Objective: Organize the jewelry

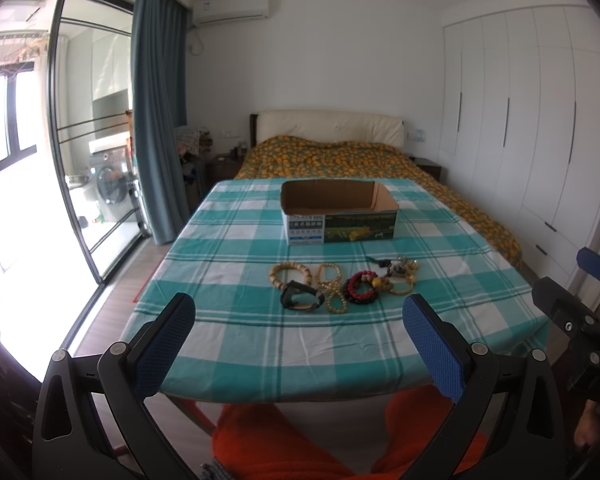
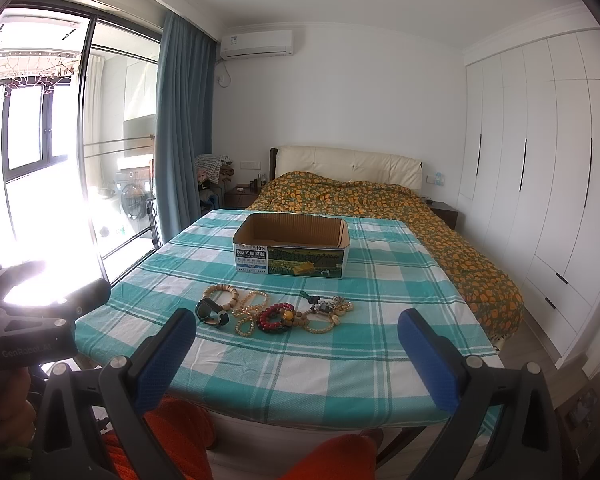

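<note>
Teal-checked tablecloth (image 1: 228, 344) is spread under a row of bracelets (image 1: 342, 286), laid crosswise ahead of both grippers, cardboard box (image 1: 340, 216) beyond. Left gripper (image 1: 300, 344) and right gripper (image 2: 296, 352) are held spread, empty; neither is judged clearly nearer.
</note>
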{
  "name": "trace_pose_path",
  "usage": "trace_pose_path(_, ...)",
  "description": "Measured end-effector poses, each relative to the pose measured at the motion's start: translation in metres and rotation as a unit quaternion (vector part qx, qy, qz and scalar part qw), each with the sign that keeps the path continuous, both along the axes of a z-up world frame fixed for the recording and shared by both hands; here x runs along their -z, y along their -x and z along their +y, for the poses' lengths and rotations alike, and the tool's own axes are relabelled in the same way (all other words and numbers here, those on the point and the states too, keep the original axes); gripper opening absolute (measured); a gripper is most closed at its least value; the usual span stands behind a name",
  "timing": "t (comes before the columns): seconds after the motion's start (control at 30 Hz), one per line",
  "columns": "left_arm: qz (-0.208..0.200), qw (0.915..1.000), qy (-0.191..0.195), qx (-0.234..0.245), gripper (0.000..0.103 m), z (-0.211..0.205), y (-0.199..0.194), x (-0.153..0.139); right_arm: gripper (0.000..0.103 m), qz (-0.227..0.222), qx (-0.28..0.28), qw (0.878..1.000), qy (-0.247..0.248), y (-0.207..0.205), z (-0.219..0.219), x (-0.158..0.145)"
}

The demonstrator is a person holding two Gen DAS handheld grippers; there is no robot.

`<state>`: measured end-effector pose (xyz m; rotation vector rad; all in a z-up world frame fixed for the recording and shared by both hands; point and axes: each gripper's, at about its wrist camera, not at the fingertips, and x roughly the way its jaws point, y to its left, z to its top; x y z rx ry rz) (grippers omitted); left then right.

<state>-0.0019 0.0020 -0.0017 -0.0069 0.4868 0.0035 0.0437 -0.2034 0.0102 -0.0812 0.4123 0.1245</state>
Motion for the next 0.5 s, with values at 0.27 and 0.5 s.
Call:
trace_pose_path(0.27,0.0,1.0,0.0,0.0,0.103,-0.0001,-0.0006,-0.0001,0.103,-0.001,0.001,1.0,0.0,0.001,0.0005,-0.0014)
trace_pose_path(0.5,0.0,1.0,0.0,0.0,0.103,0.0005,-0.0007,-0.0003,0.103,-0.002,0.002,1.0,0.0,0.0002,0.0014,-0.0013)
